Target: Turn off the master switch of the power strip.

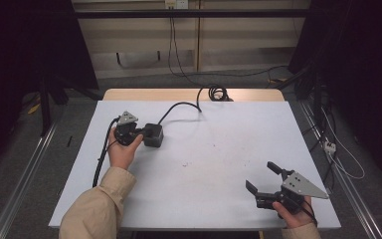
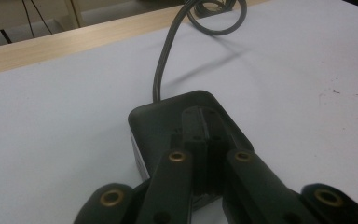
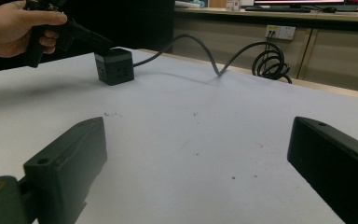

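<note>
A black cube-shaped power socket stands on the white table at the left, and its grey cable runs back to a coil at the far edge. My left gripper is shut, with its tips resting on top of the cube; in the left gripper view the left gripper shows its jaws pressed together over the cube's top face. Near the front right corner, my right gripper is open and holds nothing. In the right gripper view the right gripper faces the cube from afar.
The wooden far edge of the table shows behind the white sheet. Loose cables lie on the floor beyond and to the right. Small dark specks mark the sheet's middle.
</note>
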